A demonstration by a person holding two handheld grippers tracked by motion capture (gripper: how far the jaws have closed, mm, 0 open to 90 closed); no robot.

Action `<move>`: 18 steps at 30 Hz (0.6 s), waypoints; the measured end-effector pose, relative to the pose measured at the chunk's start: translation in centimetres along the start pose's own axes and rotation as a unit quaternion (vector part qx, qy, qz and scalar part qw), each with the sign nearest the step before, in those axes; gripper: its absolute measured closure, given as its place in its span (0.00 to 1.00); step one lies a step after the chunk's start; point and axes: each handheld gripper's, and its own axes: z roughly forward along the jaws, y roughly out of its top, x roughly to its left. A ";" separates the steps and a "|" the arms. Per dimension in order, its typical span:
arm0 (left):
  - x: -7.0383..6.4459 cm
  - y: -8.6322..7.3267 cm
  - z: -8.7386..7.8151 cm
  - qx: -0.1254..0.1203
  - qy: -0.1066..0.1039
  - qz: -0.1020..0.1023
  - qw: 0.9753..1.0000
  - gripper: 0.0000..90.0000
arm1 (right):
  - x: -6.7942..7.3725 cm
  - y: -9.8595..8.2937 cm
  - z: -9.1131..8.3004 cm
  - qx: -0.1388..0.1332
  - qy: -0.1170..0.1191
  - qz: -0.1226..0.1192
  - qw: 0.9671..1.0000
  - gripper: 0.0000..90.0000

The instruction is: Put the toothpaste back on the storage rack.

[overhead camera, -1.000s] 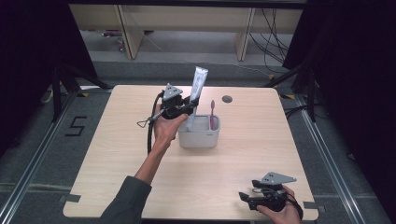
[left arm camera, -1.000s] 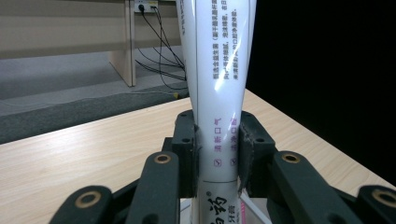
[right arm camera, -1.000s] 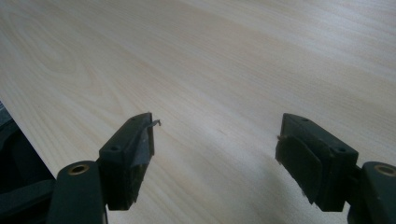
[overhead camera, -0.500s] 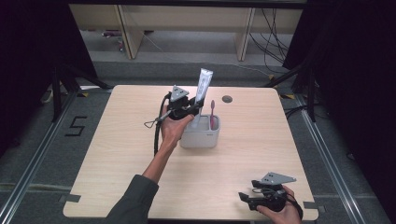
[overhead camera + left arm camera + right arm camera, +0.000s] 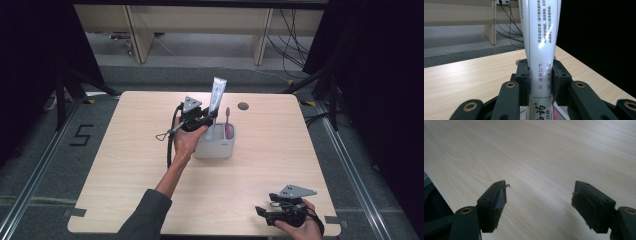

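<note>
i'm working in a lab recording bay. black curtains point(image 5: 30, 60) surround the wooden table point(image 5: 125, 165) (floor rails point(image 5: 30, 170), loose cables point(image 5: 295, 35)).

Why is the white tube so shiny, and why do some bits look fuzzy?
Left gripper view: light glares off the toothpaste tube, washing out some print; the left tool clamps it, and its nearest black parts blur. Right gripper view: the open right tool looks soft, the table pale and bright. High view: table lit, surroundings dark.
</note>
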 end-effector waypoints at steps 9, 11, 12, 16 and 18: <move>-0.2 -1.1 0.3 0.013 0.002 0.011 1.000 0.78 | 0.0 0.0 0.1 -0.003 -0.001 -0.004 1.000 0.31; -0.2 -1.3 0.3 0.015 0.002 0.009 1.000 0.78 | 0.0 0.0 0.1 -0.002 -0.001 -0.004 1.000 0.31; -0.1 -1.4 0.3 0.016 0.004 0.011 1.000 0.78 | 0.0 0.0 0.1 -0.002 -0.001 -0.004 1.000 0.31; 0.1 -1.8 0.4 0.023 0.004 0.009 1.000 0.78 | 0.1 0.0 0.1 0.000 0.001 0.004 1.000 0.31; 0.1 -1.9 0.4 0.024 0.005 0.007 1.000 0.78 | 0.0 0.0 0.1 -0.001 -0.001 -0.003 1.000 0.31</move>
